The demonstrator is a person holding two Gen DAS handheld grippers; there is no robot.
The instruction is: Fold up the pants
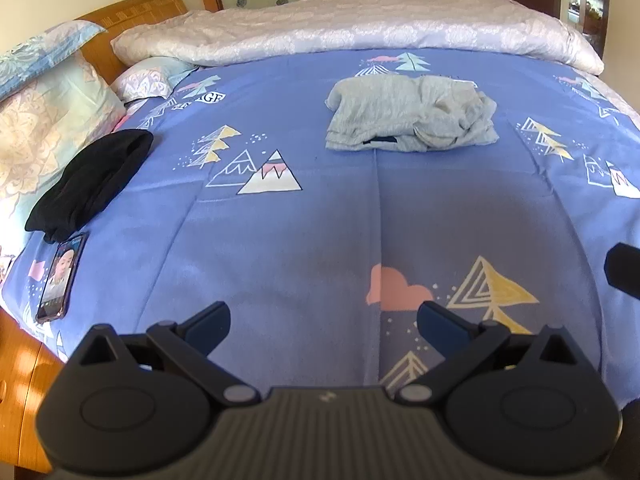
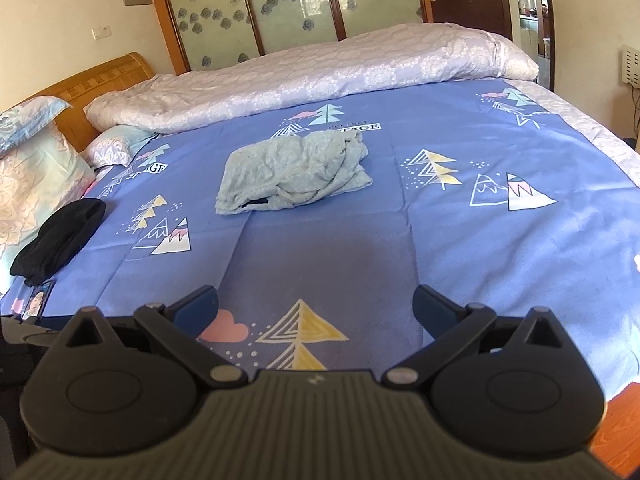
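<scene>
Light grey pants (image 1: pixel 412 120) lie in a rumpled, bunched heap on the blue patterned bedsheet (image 1: pixel 312 232), toward the far middle of the bed; they also show in the right wrist view (image 2: pixel 292 176). My left gripper (image 1: pixel 323 326) is open and empty, held above the near part of the sheet, well short of the pants. My right gripper (image 2: pixel 316 308) is open and empty too, also over the near sheet. A dark part of the right gripper (image 1: pixel 624 268) shows at the right edge of the left wrist view.
A folded black garment (image 1: pixel 90 184) lies at the left by the pillows (image 1: pixel 48 120), with a lit phone (image 1: pixel 60 278) beside it. A rolled white quilt (image 1: pixel 352 28) runs along the far side. The wooden bed frame (image 1: pixel 24 380) edges the near left.
</scene>
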